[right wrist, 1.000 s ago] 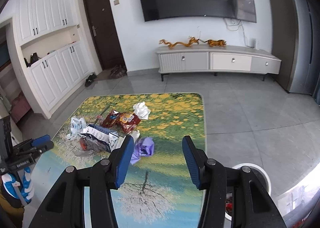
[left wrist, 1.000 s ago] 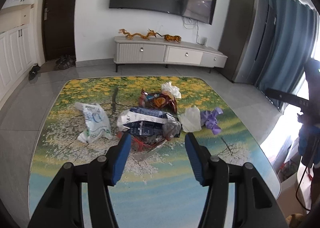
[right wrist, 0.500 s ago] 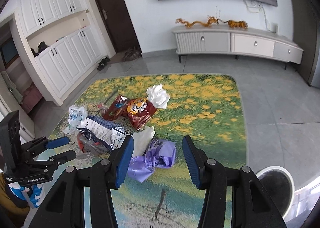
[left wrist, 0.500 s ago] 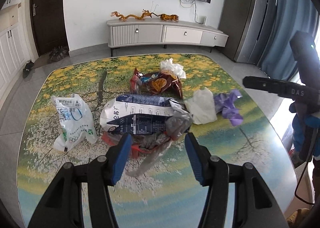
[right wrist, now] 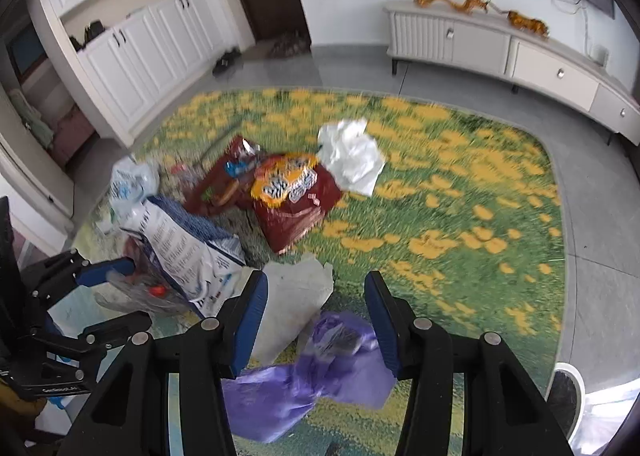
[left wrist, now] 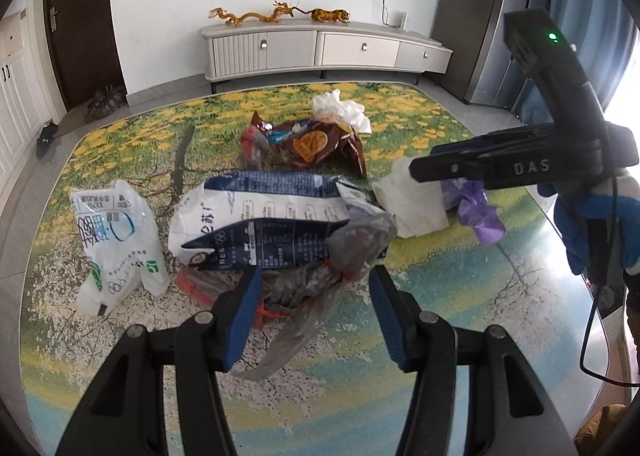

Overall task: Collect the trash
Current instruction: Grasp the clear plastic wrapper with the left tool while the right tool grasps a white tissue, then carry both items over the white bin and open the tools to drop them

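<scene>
1. A low table [left wrist: 400, 376] with a printed top — yellow flowers, grass, a bare tree — is seen in both wrist views, and the trash is gathered on its middle part.
2. The left gripper [left wrist: 314, 288] is held with its jaws standing wide apart over the near side of the pile; a crumpled clear plastic bag [left wrist: 320, 284] lies between and under the blue pads, but no pad is seen pressing on it.
3. Just beyond that bag a blue-and-white package [left wrist: 256, 216] is lying flat, and a white printed plastic bag [left wrist: 116, 240] is set apart from it, nearer the table's left edge.
4. Toward the far edge a brown snack bag [left wrist: 312, 144] is found, with a crumpled white tissue [left wrist: 340, 108] touching its far side.
5. The right gripper [right wrist: 316, 292] is pointed down at a purple plastic bag [right wrist: 304, 388], which lies near the table's right edge; the jaws are parted at a middling width with the purple bag between and below them — nothing is gripped.
6. A white paper scrap [right wrist: 292, 300] is lying beside the purple bag, partly behind the right gripper's left finger.
7. In the right wrist view a red chip bag [right wrist: 296, 196] is seen beside the brown one, and the picture is blurred.
8. A gloved hand [left wrist: 592, 224] in blue and white is seen holding the right gripper's handle.
</scene>
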A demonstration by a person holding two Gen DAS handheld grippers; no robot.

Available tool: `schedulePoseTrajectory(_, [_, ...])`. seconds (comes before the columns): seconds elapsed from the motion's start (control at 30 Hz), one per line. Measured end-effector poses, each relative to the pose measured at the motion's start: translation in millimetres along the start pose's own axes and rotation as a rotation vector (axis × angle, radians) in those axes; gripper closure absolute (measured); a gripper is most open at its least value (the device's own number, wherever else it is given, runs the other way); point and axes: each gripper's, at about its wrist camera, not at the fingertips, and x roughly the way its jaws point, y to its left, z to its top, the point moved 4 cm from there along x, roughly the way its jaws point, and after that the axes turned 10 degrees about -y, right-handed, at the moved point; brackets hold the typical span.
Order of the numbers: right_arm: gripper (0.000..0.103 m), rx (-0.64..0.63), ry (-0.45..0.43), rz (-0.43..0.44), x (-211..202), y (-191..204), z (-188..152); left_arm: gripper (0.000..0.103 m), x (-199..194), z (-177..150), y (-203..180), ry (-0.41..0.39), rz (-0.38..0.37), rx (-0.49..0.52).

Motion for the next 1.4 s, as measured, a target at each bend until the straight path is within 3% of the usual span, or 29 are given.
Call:
schedulePoseTrajectory(0.1, [0.062, -0.023, 0.034, 0.017, 8.9, 3.1, -2.7, 0.054, 1.6, -1.7, -1.5, 0.004, -0.007, -0.002])
schedulePoseTrajectory(0.17, [0.078, -0.047, 0.054, 0.031, 13.0, 6.3, -6.0, 0.064, 3.3, -3.6, -3.1, 0.015, -0.018, -0.004])
schedulePoseTrajectory(0.27, [0.092, -0.074, 0.045, 0.037, 11.5, 9.6, -7.0, 0.076, 5.1, -6.2, -3.9, 0.025, -0.024, -0.013])
schedulePoseTrajectory(0.33, [0.093, -0.084, 0.016, 0.051, 4.8, 11.3, -5.1, 0.083, 4.4, -7.6, -4.3, 0.028, -0.031, -0.023])
schedulePoseTrajectory(0.57, [0.097, -0.096, -0.074, 0.054, -23.1, 15.9, 3.1, 0.091, -11.3, -7.1, -8.6, 0.0, -0.032, -0.042])
schedulePoseTrajectory(1.03, [0.097, -0.101, -0.251, 0.057, -97.7, 46.4, 19.5, 0.092, -67.4, -0.6, -4.2, -0.082, 0.005, -0.111])
schedulePoseTrajectory(1.4, [0.097, -0.074, -0.396, 0.023, -184.4, 43.3, -2.0, 0.093, -123.3, 16.2, -33.2, -0.173, 0.017, -0.094])
